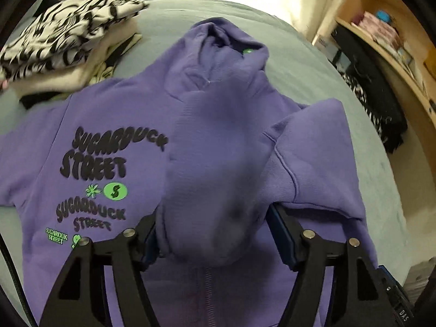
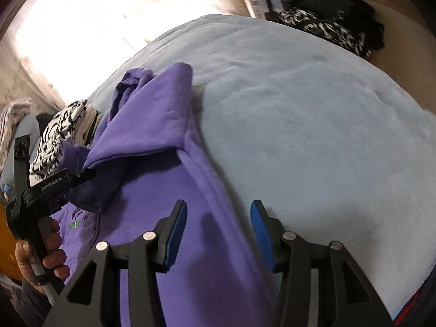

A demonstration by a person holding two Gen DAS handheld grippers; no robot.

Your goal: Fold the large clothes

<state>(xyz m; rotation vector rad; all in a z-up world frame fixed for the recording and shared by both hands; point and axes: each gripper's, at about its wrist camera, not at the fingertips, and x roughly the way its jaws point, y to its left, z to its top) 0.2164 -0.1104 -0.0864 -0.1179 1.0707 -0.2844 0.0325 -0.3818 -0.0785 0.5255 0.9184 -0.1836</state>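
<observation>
Left wrist view: purple hoodie [image 1: 114,136] on blue bedspread [image 1: 313,62]; left gripper [image 1: 212,234] parted, sleeve [image 1: 207,163] between, grip uncertain. Right gripper [image 2: 218,231] half open, empty.

L gripper [image 1: 215,234] jaws apart, R gripper [image 2: 218,229] jaws apart, both angled down.

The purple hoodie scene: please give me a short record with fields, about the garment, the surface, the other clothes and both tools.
garment: purple hoodie, printed side up, lying on the bed
sleeve: sleeve draped inward over the body, its end between the left tool's pads
surface: light blue blanket
other clothes: folded pile beyond the hoodie
left tool: left tool, open around the sleeve end
right tool: right tool, open, empty, above the hoodie's edge
</observation>
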